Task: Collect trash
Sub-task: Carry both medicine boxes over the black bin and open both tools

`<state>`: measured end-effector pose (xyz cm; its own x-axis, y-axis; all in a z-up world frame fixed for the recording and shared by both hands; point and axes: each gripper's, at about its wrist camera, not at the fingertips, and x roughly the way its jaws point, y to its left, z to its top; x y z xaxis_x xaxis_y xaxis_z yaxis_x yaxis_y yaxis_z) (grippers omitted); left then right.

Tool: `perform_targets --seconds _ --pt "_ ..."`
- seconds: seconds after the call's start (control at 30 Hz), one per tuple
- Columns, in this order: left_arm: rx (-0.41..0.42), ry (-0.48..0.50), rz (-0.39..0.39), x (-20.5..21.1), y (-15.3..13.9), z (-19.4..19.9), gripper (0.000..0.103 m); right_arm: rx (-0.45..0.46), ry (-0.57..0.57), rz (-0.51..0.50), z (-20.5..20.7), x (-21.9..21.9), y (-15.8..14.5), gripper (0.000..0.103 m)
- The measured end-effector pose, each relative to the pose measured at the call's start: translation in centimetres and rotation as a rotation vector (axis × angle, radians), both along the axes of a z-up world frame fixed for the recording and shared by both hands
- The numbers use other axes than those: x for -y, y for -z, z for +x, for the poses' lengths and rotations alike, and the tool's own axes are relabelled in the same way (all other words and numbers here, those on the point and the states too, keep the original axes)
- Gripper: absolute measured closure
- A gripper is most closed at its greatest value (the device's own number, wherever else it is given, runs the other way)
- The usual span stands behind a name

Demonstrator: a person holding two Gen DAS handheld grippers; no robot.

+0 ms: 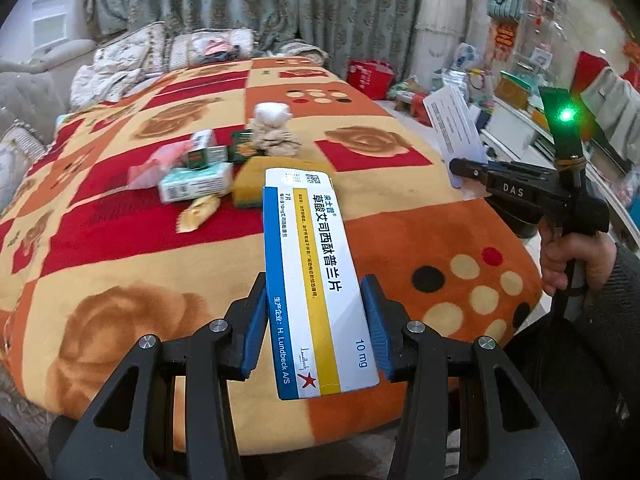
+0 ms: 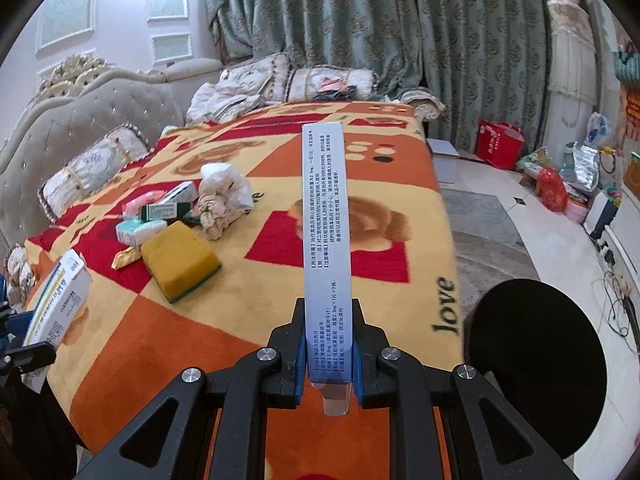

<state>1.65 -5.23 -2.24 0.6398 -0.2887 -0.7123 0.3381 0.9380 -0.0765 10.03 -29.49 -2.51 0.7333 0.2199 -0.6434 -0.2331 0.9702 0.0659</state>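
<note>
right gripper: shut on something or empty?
Shut on a narrow white box: right gripper pads press both its sides.

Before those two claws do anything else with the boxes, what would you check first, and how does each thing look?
1. Left gripper shut on the blue and yellow medicine box: ok, pads press both sides.
2. Right gripper shut on the narrow white box: ok, clamped edge-on.
3. Both boxes lifted off the blanket: ok.
4. Somewhere to drop them: cannot tell; a round black shape sits at the bed's right, possibly a bin.
5. Trash left on the bed: not ok; the sponge, crumpled tissue and small packets remain.
</note>
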Motion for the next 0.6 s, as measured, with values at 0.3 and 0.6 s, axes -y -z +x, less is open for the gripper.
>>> perform_targets --seconds 0.3,0.6 --pt "0.011 0.158 -0.021 6.1 -0.1 2.0 0.060 0.011 0.081 0.051 -1.6 4.9 -0.2 0.086" --pt "0.031 0.323 -0.025 14.6 -1.1 4.6 0.060 -0.010 0.291 -0.028 -2.5 11.0 0.5 0.086"
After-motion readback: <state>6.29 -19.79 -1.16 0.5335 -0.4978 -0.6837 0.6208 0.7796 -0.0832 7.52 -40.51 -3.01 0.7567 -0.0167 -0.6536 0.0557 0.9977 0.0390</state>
